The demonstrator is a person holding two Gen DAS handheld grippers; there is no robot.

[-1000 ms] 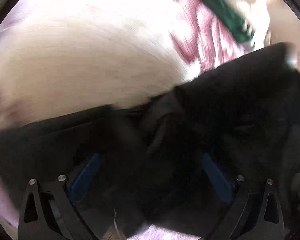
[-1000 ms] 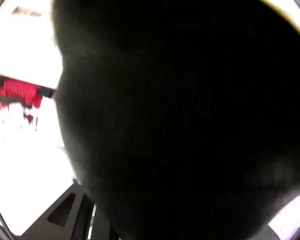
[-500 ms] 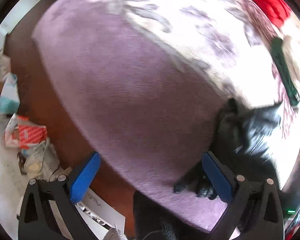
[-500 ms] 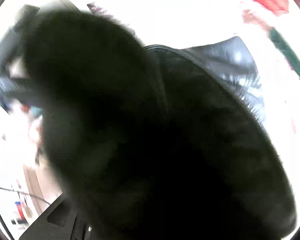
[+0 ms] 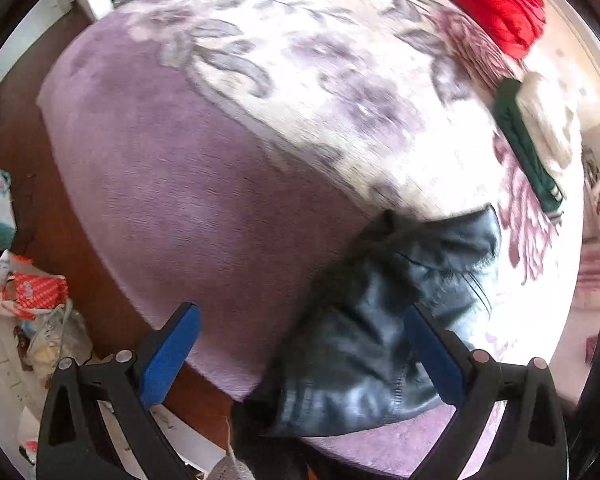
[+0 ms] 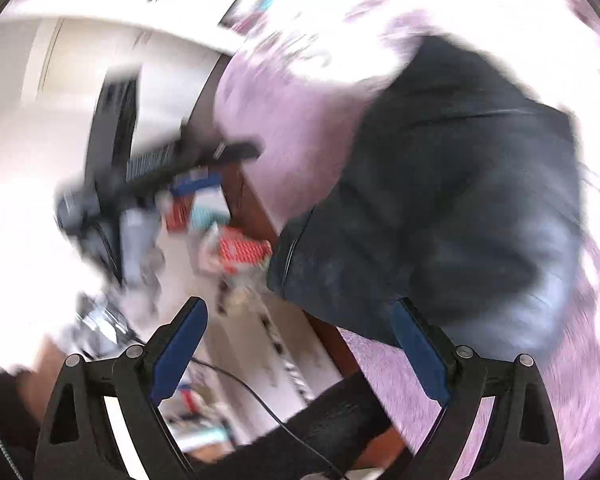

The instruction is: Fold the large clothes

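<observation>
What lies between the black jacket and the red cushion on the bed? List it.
Left wrist view: only the bedspread with its purple flower pattern lies between the black jacket and red cushion; the green garment sits off to the right.

The view is motion-blurred. The right tongs [image 6: 298, 344] stand wide apart with nothing between the blue pads [image 6: 180, 350]. A dark, shiny jacket [image 6: 452, 208] lies bunched on the purple bedspread [image 6: 292, 96] near the bed's edge, just beyond the right-hand pad. To the left, red-and-white packets [image 6: 242, 250] litter the floor beside a black stand [image 6: 112, 148].
</observation>
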